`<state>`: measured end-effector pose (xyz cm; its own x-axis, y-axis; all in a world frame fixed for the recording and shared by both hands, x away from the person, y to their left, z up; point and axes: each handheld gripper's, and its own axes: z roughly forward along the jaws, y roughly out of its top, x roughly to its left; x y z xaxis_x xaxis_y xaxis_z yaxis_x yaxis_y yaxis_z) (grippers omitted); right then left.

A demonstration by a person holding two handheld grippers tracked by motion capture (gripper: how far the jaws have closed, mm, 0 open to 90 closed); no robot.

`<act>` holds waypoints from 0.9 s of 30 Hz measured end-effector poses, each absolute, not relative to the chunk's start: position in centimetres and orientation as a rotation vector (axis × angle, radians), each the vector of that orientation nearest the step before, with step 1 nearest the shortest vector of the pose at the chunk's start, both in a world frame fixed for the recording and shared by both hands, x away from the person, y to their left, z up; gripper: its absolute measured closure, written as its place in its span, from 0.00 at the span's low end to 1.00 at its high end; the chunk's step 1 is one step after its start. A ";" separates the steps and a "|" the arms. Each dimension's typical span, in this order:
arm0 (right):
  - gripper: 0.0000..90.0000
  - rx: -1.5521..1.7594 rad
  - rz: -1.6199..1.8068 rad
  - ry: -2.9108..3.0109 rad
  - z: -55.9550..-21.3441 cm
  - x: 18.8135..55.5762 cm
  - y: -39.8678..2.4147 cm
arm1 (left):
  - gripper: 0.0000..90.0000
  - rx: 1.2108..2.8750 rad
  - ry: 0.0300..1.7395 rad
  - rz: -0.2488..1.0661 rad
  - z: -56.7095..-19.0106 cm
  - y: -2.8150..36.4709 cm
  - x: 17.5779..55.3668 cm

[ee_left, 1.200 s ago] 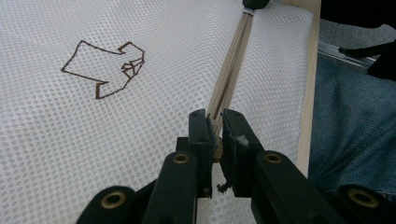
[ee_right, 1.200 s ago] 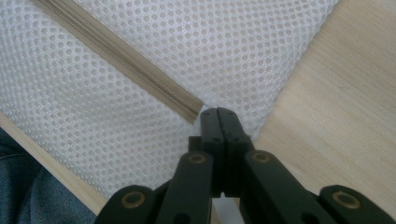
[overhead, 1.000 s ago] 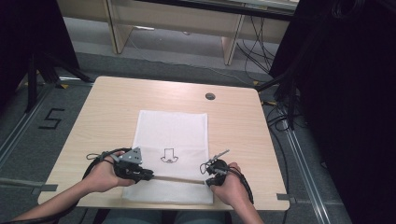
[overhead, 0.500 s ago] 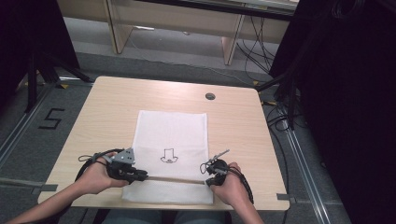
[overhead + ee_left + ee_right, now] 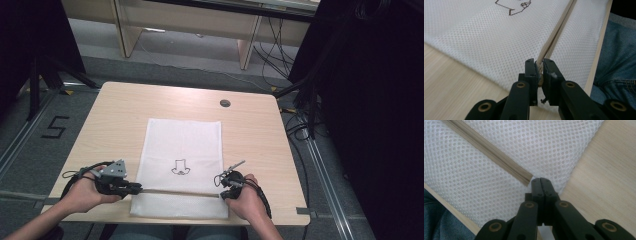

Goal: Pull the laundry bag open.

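Looking from the high view: one white mesh bag [image 5: 182, 167] lies on the table [image 5: 120, 120], its near edge close to the table's front edge; bare wood runs wide along both sides and beyond the far end
Grippers there: two; left gripper [image 5: 131, 188] at the bag's left edge, right gripper [image 5: 223, 190] at its right edge; one tan zipper [image 5: 180, 191] spans between them
Left gripper view: jaws clenched on the zipper [image 5: 554, 40] end; bag [image 5: 474, 37] edge crosses bare table [image 5: 446, 82]
Right gripper view: jaws pressed tight together at the zipper's [image 5: 494, 152] end, on the mesh; whether they pinch it I cannot tell; bare wood alongside
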<state>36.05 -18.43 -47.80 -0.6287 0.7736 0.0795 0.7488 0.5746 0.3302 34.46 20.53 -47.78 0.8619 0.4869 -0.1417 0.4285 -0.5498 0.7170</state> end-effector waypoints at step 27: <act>0.99 1.353 0.573 2.703 -47.9 36.0 -18.8 | 0.91 2.222 0.765 0.109 -48.8 23.0 34.0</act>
